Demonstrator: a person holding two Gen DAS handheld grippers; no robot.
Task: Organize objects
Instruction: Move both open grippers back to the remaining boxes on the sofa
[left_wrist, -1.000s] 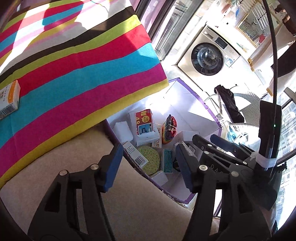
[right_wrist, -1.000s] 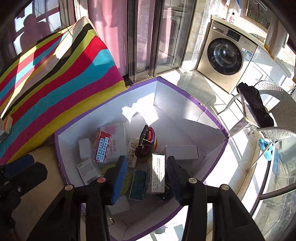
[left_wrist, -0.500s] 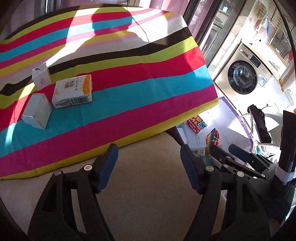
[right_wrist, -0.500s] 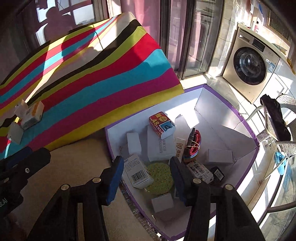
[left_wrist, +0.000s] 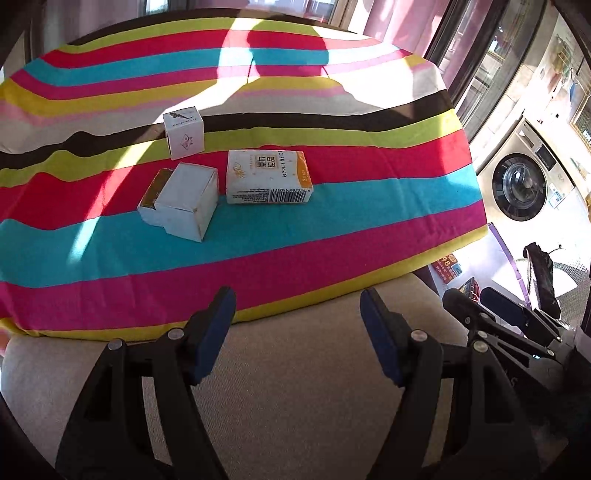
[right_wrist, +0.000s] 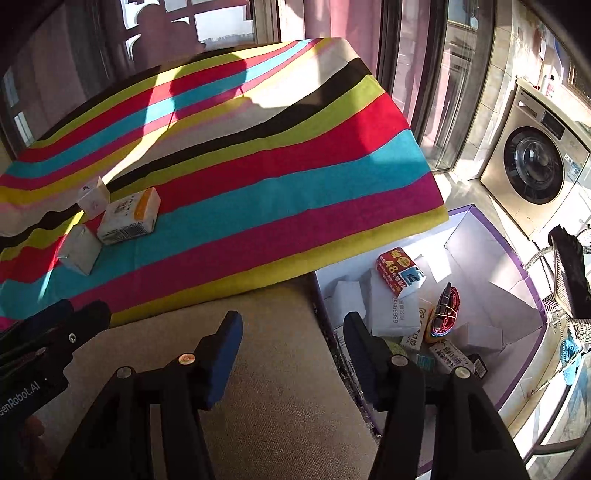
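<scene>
My left hand-held gripper (left_wrist: 297, 317) hung released; my right hand-held gripper (right_wrist: 291, 339) was opening, empty, above beige woven fabric (right_wrist: 273, 369). Three cardboard boxes (left_wrist: 179, 206) sat on striped cloth (left_wrist: 332, 206).

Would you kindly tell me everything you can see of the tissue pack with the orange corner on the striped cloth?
The tissue pack is a soft, flat, white plastic-wrapped packet with an orange corner, dark printed characters on top and a barcode along its near side. It looks sealed and lies flat on the striped cloth, across the red and blue bands. A plain white box sits close to its left and a small white cube box behind it. Neither claw touches it.
</scene>
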